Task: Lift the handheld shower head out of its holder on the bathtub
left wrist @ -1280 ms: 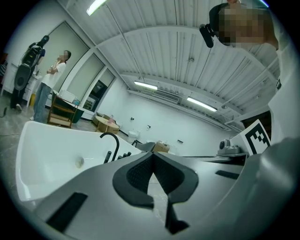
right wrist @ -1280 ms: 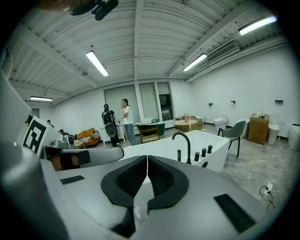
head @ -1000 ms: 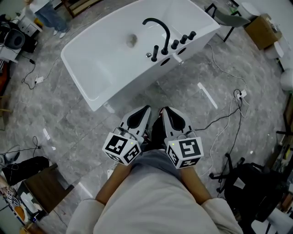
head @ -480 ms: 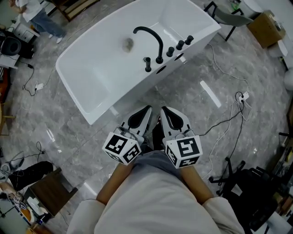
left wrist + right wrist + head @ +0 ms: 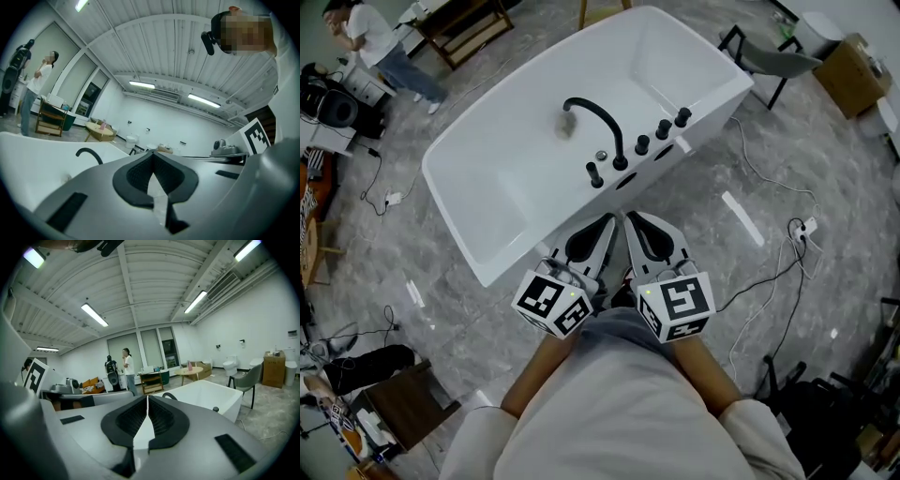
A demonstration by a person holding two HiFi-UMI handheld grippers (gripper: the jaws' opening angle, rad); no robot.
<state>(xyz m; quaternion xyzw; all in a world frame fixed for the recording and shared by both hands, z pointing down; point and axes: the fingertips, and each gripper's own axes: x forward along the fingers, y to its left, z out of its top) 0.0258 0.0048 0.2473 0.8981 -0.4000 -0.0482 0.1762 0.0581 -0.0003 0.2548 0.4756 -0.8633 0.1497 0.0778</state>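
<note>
A white bathtub (image 5: 487, 202) stands on the grey floor, with a black arched spout (image 5: 598, 120) and a row of black knobs (image 5: 663, 129) on its near rim. At the left end of that row stands a slim black upright piece (image 5: 596, 174), seemingly the handheld shower head in its holder. My left gripper (image 5: 605, 223) and right gripper (image 5: 630, 218) are held side by side close to my body, just short of the near rim, both shut and empty. The left gripper (image 5: 153, 157) sees the spout (image 5: 89, 154) at its left; the right gripper (image 5: 147, 399) faces the tub (image 5: 206, 392).
Cables and a power strip (image 5: 799, 228) trail over the floor at the right. A grey chair (image 5: 769, 58) and a cardboard box (image 5: 848, 61) stand behind the tub. A person (image 5: 380, 42) stands at the far left. A wooden stool (image 5: 403, 405) is at the lower left.
Both grippers have moved forward together toward the tub, whose near rim now lies much closer to their tips. Both stay shut.
</note>
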